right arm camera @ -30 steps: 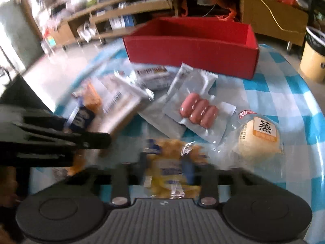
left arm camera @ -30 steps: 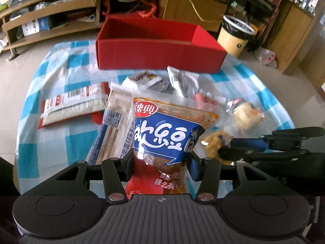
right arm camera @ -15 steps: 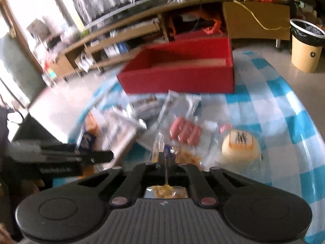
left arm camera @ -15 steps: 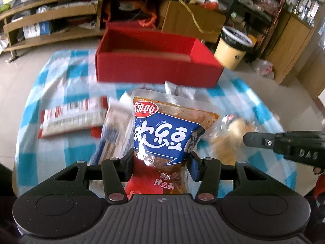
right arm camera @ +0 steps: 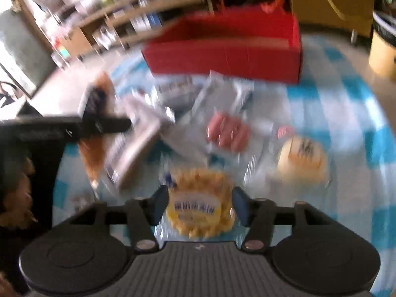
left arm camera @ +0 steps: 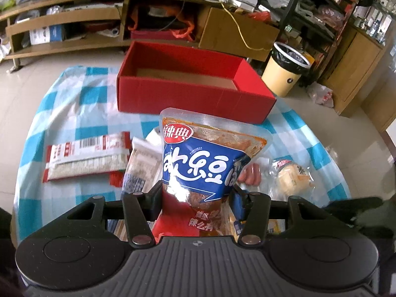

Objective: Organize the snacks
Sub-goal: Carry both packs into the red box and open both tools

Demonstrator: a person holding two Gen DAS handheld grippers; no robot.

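The left claw [left arm camera: 198, 195] squeezes a blue snack bag [left arm camera: 205, 165]. The right claw [right arm camera: 199, 204] has just opened around a yellow snack [right arm camera: 198, 205], with the red box [right arm camera: 225, 57] at 12 o'clock.

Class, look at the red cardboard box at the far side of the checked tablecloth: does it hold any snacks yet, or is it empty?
Empty, as far as visible: the red cardboard box shows only bare brown floor; its near part is hidden by the front wall.

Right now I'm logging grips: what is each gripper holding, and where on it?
The left gripper clamps the blue-and-red snack pouch across its lower half. The right gripper, jaws just opened, straddles the yellow snack pack without pressing it.
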